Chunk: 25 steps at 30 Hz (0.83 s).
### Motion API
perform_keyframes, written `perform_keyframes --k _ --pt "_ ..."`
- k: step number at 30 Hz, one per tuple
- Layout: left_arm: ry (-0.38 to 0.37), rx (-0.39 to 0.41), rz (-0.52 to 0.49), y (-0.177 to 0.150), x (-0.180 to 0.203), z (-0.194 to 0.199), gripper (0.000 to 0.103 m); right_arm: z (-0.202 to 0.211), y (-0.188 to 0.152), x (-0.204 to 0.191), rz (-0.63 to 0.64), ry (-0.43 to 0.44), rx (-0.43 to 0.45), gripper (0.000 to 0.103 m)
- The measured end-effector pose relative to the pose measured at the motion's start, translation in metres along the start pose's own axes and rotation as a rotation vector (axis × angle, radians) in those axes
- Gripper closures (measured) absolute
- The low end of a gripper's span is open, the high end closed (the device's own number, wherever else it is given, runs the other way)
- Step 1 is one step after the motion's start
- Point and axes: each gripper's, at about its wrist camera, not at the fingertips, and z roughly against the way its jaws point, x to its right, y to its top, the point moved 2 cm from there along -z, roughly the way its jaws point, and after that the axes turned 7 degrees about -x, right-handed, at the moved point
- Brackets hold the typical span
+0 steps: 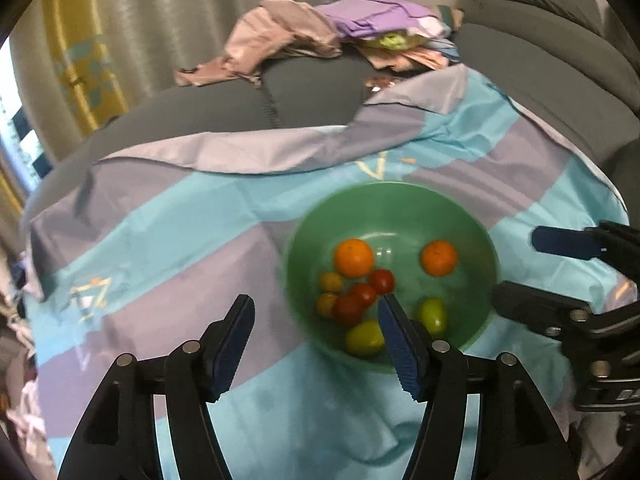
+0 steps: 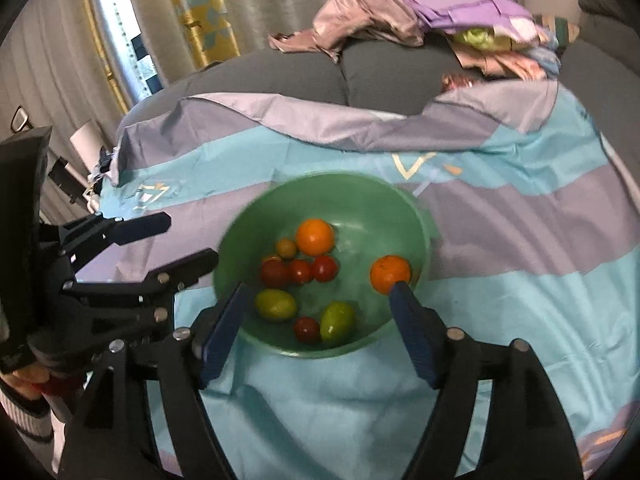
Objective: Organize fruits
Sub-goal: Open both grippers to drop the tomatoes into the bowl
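A grey sofa (image 1: pixel 312 92) carries a striped sheet (image 1: pixel 200 220) and crumpled clothes (image 1: pixel 288 36).

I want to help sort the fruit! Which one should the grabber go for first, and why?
Probably lower the right gripper onto the orange that sits apart in the green bowl. Its jaws are open and empty right above the bowl, and that orange has room around it.

My left gripper (image 1: pixel 314 312) hangs w/ jaws spread wide, nothing btwn them; my right gripper (image 2: pixel 320 294) likewise, both side by side.
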Motion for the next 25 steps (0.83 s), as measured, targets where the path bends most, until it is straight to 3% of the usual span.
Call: perform_keyframes --k 4,8,25 --pt "-0.007 0.003 0.014 0.004 -0.003 0.02 0.039 0.023 0.006 -0.007 0.036 0.04 -0.017 0.017" --pt "0.031 0.018 0.016 0.012 -0.005 0.035 0.039 0.036 0.012 -0.01 0.056 0.027 -0.024 0.017" --pt "0.026 0.033 0.027 0.033 -0.001 0.056 0.039 0.052 0.022 -0.005 0.058 0.014 -0.016 0.017"
